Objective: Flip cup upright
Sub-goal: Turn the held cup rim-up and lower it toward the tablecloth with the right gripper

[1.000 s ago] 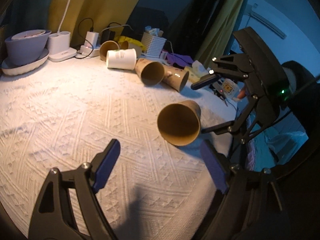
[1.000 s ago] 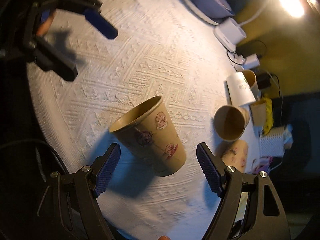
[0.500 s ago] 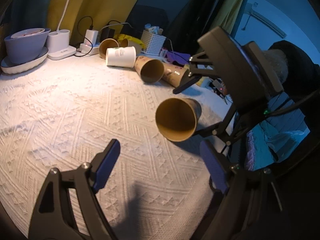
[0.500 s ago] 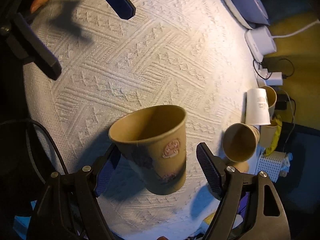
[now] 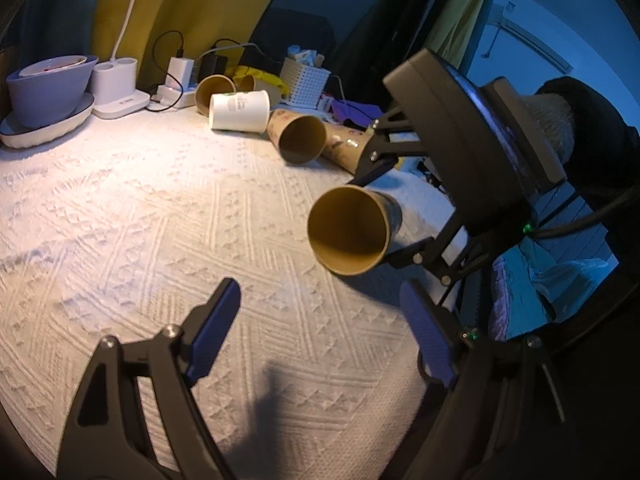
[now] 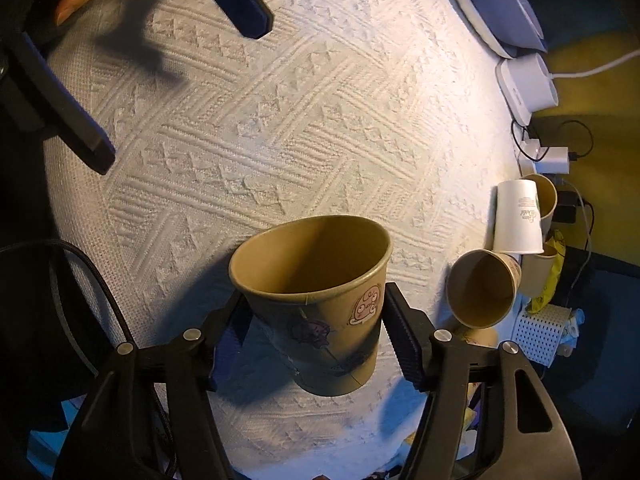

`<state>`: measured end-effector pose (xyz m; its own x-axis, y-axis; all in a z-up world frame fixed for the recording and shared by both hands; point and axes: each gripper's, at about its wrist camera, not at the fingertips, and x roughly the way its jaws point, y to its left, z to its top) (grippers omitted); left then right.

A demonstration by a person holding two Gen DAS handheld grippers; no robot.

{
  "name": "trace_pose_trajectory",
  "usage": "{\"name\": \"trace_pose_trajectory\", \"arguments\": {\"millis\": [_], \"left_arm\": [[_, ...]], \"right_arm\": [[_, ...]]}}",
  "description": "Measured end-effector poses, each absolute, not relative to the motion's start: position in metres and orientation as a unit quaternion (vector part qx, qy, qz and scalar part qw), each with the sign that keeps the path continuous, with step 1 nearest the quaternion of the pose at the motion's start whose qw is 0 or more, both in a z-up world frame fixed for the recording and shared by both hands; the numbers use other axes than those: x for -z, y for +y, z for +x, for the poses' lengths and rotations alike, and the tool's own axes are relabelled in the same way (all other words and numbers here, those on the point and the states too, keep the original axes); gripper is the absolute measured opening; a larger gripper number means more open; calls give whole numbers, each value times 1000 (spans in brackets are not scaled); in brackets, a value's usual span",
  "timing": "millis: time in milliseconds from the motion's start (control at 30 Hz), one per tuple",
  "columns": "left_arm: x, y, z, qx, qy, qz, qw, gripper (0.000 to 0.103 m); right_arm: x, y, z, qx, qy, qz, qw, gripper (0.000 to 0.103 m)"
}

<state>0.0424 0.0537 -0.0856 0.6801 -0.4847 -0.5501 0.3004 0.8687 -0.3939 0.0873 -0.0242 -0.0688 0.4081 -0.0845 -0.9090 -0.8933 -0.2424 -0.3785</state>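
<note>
A brown paper cup (image 6: 320,304) with cartoon prints sits between the jaws of my right gripper (image 6: 316,332), which is shut on its sides. The cup is lifted off the white cloth, mouth tilted up and away. In the left wrist view the same cup (image 5: 352,232) shows its open mouth toward the camera, held by the right gripper (image 5: 400,208). My left gripper (image 5: 324,336) is open and empty, low over the cloth just in front of the cup.
Several other cups lie on their sides at the back: a white one (image 5: 240,111) and brown ones (image 5: 298,140). A bowl on a plate (image 5: 44,92), a lamp base (image 5: 118,88), chargers and a white basket (image 5: 305,86) line the far edge. The table edge (image 5: 404,364) is close on the right.
My right gripper closed on the brown cup, lifted it off the cloth and turned its mouth upward. My left gripper stayed open and about where it was.
</note>
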Motion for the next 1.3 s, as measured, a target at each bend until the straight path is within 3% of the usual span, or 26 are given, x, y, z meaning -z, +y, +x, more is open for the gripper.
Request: {"name": "trace_pose_trajectory", "arguments": {"millis": [433,767,1167,1300], "left_arm": [[86,56,41,213,333,-138,908,83],[86,54,42,197,334,-136,912,83],[83,54,41,165,331,-126,921,83],[72,54,39,147,309,-128,931,83]], "right_arm": [[44,-25,99,-397,353,-626,571,67],[20,-33,104,-389,352,-526,670,67],[-7,-74,123,-388,344,-219,827,67],[-3,-86,127,-375,332,-162,850,67]]}}
